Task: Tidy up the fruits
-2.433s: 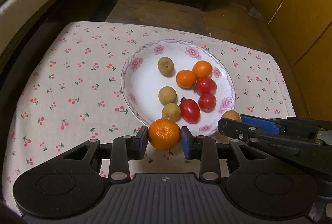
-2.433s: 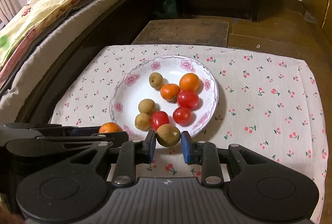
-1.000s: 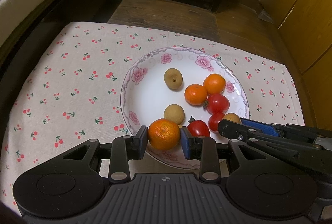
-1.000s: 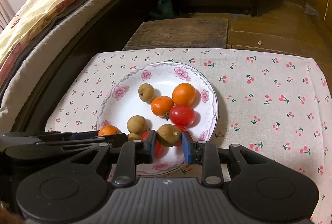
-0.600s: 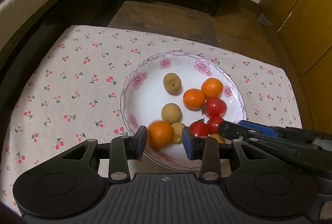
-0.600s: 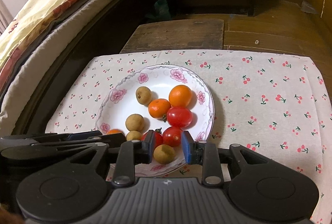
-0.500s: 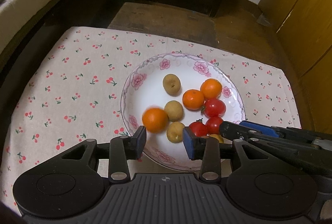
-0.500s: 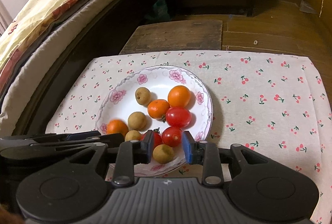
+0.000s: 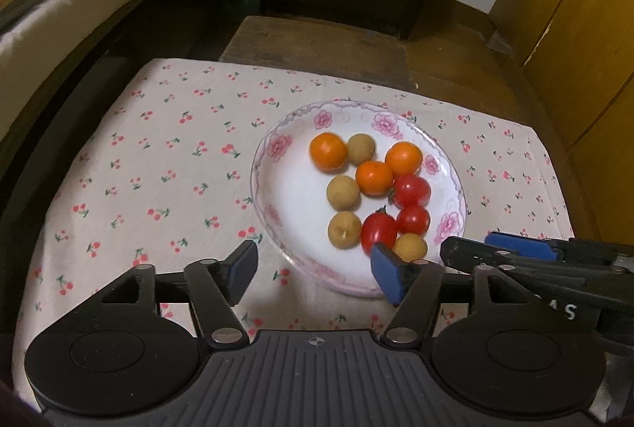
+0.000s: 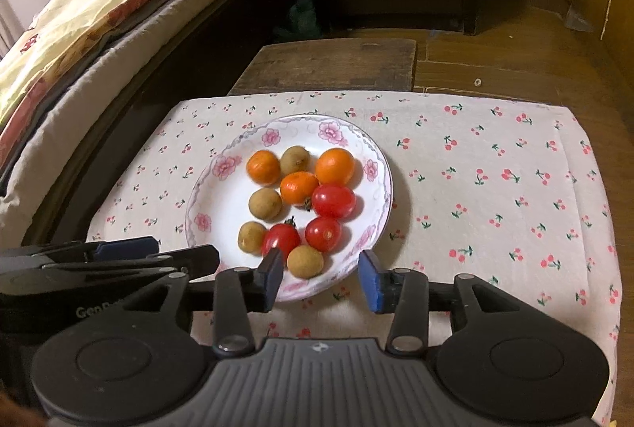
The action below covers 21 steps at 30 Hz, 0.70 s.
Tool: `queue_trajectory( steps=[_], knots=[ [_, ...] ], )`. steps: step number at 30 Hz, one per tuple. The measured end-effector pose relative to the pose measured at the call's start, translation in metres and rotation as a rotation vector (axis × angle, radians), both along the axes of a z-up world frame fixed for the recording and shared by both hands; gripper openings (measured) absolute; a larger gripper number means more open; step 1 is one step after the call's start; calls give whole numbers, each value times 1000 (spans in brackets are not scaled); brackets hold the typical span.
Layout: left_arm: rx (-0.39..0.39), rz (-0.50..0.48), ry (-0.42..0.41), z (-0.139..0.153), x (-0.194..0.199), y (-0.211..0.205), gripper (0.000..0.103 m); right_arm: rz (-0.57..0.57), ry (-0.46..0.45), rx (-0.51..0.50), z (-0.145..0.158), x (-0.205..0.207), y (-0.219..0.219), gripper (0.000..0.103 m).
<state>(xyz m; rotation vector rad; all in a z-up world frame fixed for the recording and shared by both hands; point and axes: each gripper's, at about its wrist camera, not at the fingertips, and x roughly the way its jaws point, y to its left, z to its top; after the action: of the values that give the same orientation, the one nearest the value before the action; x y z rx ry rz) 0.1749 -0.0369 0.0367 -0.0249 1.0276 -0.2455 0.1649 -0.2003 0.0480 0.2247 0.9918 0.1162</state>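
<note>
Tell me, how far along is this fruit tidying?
It looks nearly finished. Ten fruits lie on the flowered plate: three oranges, including one at the far left, three tomatoes and four brown longans. Nothing is in hand: the left hand-held gripper and the right hand-held gripper are both open and empty. No fruit shows on the cherry-print cloth, so little seems left.

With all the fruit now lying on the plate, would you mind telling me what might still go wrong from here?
1. The longan nearest the right gripper lies on the sloping edge of the plate; a nudge might roll it onto the tablecloth.
2. The fruits touch in a loose cluster, so bumping one cherry tomato could scatter the others.
3. The left gripper, jaws open, hangs over the rim and may tip the plate.
</note>
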Motion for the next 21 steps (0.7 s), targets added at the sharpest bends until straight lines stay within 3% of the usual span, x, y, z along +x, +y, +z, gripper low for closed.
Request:
queue_trajectory(
  steps=[2, 9, 21],
  knots=[
    [-1, 6, -3, 1, -4, 3, 74, -8, 0, 13, 1, -7, -2, 50],
    [17, 1, -14, 2, -23, 3, 84, -17, 3, 0, 3, -30, -2, 51],
    [56, 17, -26, -2, -46, 9, 89, -43, 19, -12, 1, -59, -6, 53]
  ],
)
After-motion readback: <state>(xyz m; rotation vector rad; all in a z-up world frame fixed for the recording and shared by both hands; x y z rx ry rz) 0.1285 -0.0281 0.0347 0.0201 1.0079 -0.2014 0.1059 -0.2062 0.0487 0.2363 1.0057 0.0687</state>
